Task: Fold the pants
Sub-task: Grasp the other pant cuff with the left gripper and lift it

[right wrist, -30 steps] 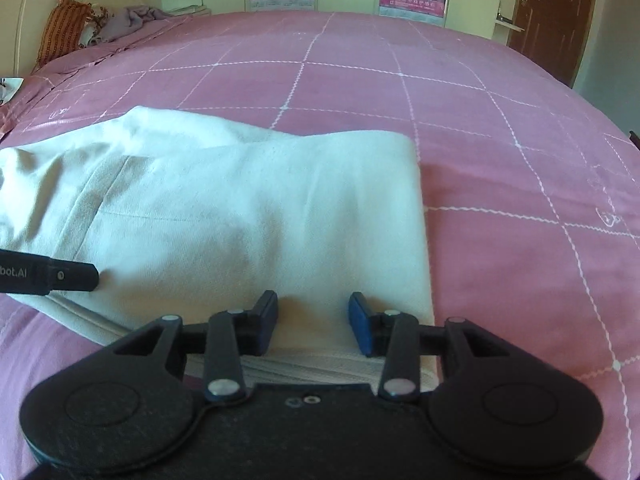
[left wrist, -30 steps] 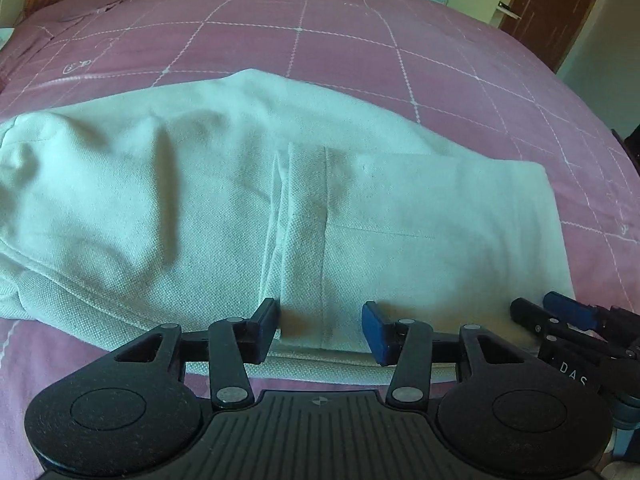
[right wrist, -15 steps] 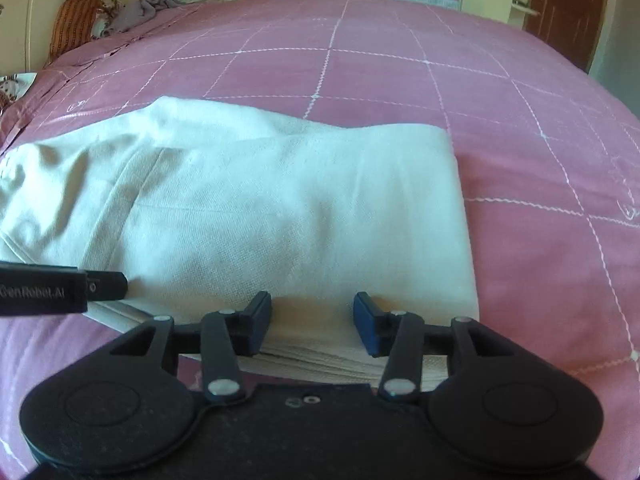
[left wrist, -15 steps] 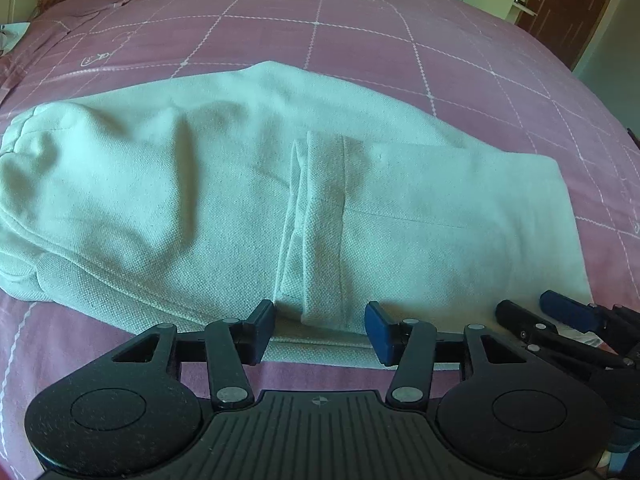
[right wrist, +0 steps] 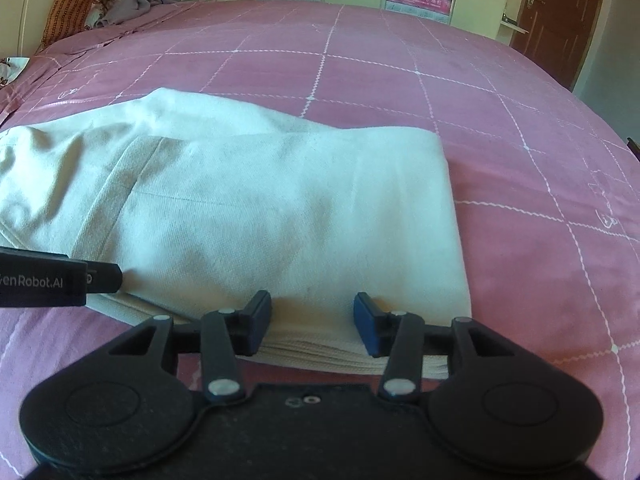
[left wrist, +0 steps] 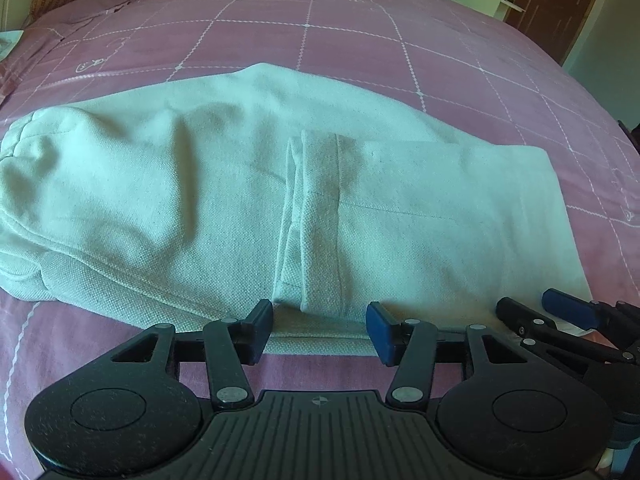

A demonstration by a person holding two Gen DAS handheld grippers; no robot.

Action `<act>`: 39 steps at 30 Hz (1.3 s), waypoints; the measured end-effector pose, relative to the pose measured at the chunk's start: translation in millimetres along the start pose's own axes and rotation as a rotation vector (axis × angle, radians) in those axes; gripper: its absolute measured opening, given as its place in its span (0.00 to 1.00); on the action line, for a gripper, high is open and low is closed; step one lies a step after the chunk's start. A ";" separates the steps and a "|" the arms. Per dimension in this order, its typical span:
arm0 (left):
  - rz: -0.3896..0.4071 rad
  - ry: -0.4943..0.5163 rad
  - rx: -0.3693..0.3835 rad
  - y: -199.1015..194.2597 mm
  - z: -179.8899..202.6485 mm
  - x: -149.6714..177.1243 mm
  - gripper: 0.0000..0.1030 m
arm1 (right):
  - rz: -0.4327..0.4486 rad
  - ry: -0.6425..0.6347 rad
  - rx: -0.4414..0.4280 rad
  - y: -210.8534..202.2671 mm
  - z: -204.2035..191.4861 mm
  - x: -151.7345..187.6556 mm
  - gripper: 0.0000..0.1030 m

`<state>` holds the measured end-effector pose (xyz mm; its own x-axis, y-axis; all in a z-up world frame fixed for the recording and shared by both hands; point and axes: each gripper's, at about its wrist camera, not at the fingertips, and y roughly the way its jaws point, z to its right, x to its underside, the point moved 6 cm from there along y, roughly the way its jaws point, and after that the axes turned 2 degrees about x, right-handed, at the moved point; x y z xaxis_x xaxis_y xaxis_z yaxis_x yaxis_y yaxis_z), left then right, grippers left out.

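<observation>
The white pants [left wrist: 200, 184] lie flat on the pink bed, legs folded back over the upper part, cuffs [left wrist: 312, 220] near the middle. My left gripper [left wrist: 319, 332] is open at the near edge of the pants, just below the cuffs, holding nothing. My right gripper [right wrist: 312, 326] is open at the near edge close to the folded right end [right wrist: 448, 216], its jaws over the stacked layers without closing on them. The right gripper also shows at the right of the left wrist view [left wrist: 560, 320]. The left gripper's side shows at the left of the right wrist view [right wrist: 60, 280].
The pink checked bedspread [right wrist: 400, 80] spreads all around the pants. A pillow and crumpled clothes [right wrist: 100, 4] lie at the far left corner. A brown door [right wrist: 568, 12] and wall posters stand behind the bed.
Both grippers have drawn back and risen a little from the pants' near edge. More of the pants and bed shows now. The jaws stay open; the pants have not moved.
</observation>
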<state>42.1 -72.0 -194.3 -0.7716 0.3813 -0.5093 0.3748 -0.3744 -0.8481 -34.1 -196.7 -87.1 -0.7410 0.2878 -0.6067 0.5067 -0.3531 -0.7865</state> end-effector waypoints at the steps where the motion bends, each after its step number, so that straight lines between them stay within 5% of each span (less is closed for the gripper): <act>1: 0.000 0.001 0.002 -2.0 -0.9 0.5 0.50 | -0.004 0.007 0.000 -1.5 0.1 0.1 0.45; 5: 0.002 -0.035 0.024 -12.4 -10.4 3.4 0.51 | -0.017 0.040 0.001 -11.5 1.8 -6.8 0.45; 14: 0.027 -0.125 0.019 -39.1 -58.4 8.8 0.51 | 0.059 0.143 -0.057 -28.1 -22.1 -35.1 0.62; 21: 0.049 -0.268 0.009 -54.8 -115.7 20.3 0.53 | -0.034 0.056 -0.012 4.6 -52.1 -14.1 0.63; 24: 0.055 -0.315 0.013 -58.6 -131.5 25.6 0.56 | -0.010 0.015 0.010 2.8 -58.6 -10.4 0.65; 29: 0.101 -0.485 0.071 -66.7 -167.0 28.2 0.69 | 0.000 -0.006 -0.006 0.0 -59.5 -6.0 0.69; 39: 0.159 -0.860 0.118 -49.1 -256.0 40.1 0.70 | 0.009 -0.007 -0.018 0.6 -60.2 -4.8 0.72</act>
<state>124.3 178.0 -210.5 -0.8521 -0.4333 -0.2936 0.4920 -0.4718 -0.7317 -3.7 -144.7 -91.7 -0.7398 0.2781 -0.6127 0.5209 -0.3396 -0.7831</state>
